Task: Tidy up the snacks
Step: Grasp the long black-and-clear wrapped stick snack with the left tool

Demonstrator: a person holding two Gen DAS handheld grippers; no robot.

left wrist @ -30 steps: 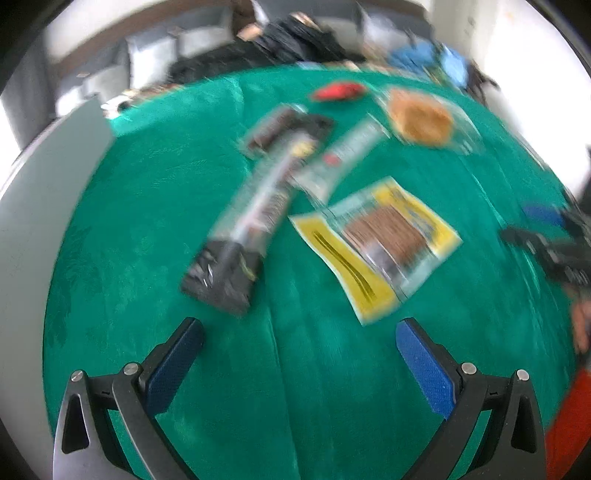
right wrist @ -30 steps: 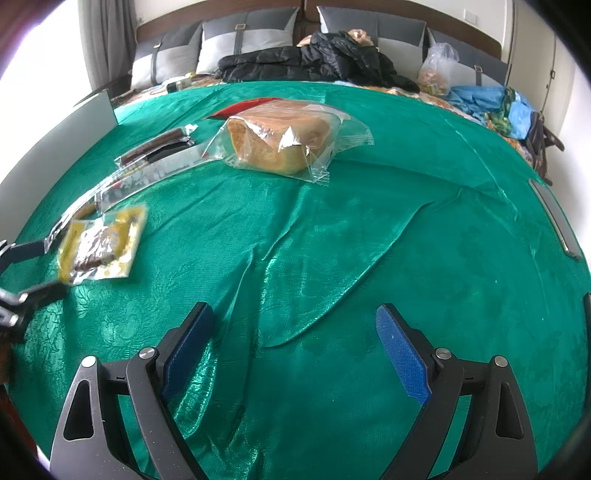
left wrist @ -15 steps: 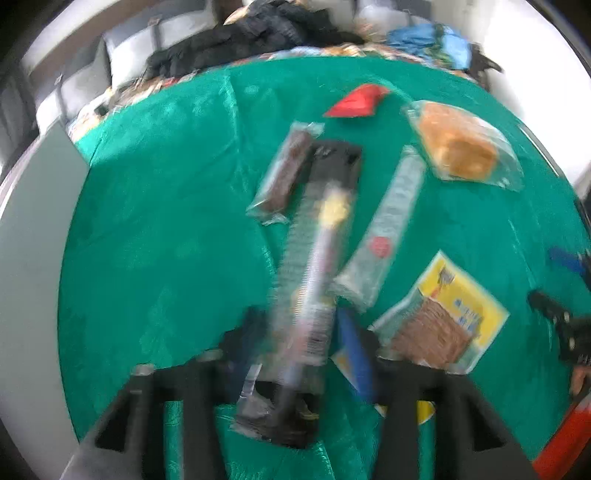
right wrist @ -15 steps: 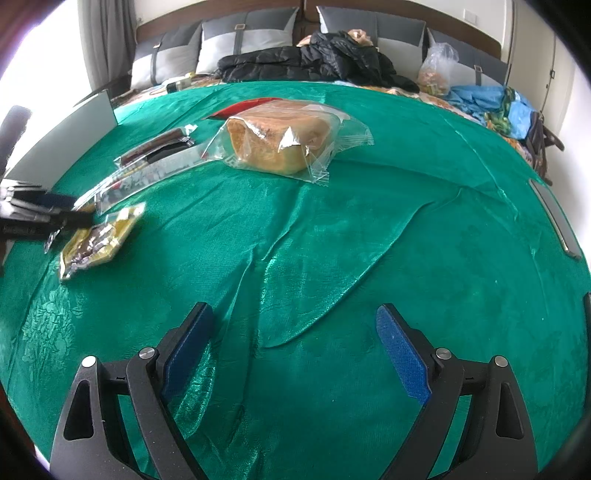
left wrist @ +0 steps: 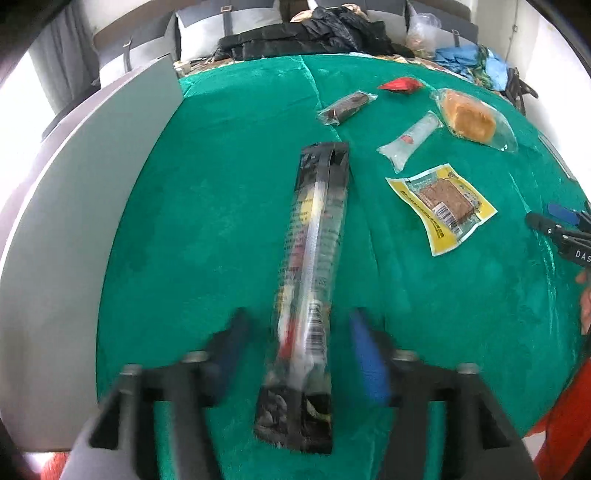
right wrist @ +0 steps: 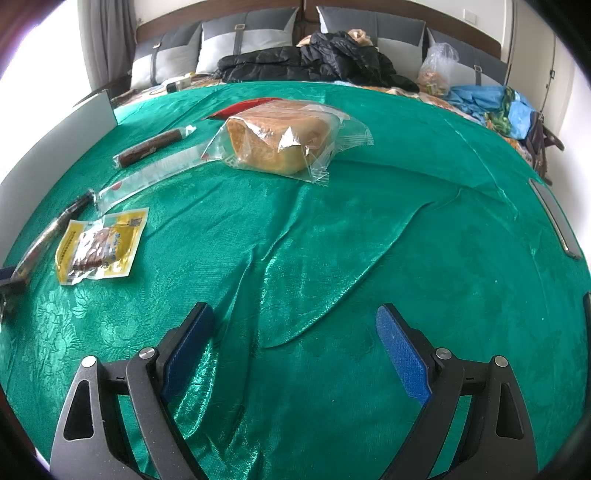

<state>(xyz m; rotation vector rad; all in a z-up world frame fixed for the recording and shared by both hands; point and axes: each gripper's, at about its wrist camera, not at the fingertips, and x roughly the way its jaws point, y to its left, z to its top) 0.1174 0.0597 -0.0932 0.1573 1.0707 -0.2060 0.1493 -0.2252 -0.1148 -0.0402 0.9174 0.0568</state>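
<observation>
Long black packet (left wrist: 314,258) now between reopening left gripper (left wrist: 299,354) pads.

I stood at a bed covered with a shiny green cloth (right wrist: 369,240), creased into long folds. At its far end a brown wooden headboard (right wrist: 406,14) carried grey and white padded cushions (right wrist: 240,37) against a pale wall. A black jacket (right wrist: 314,59) lay heaped along the top, with a clear plastic bag (right wrist: 437,68) and crumpled blue fabric (right wrist: 487,99) to the right. Grey curtains (right wrist: 107,37) hung at the left beside bright daylight. A flat grey board (left wrist: 74,221) bordered the bed's left side.
</observation>
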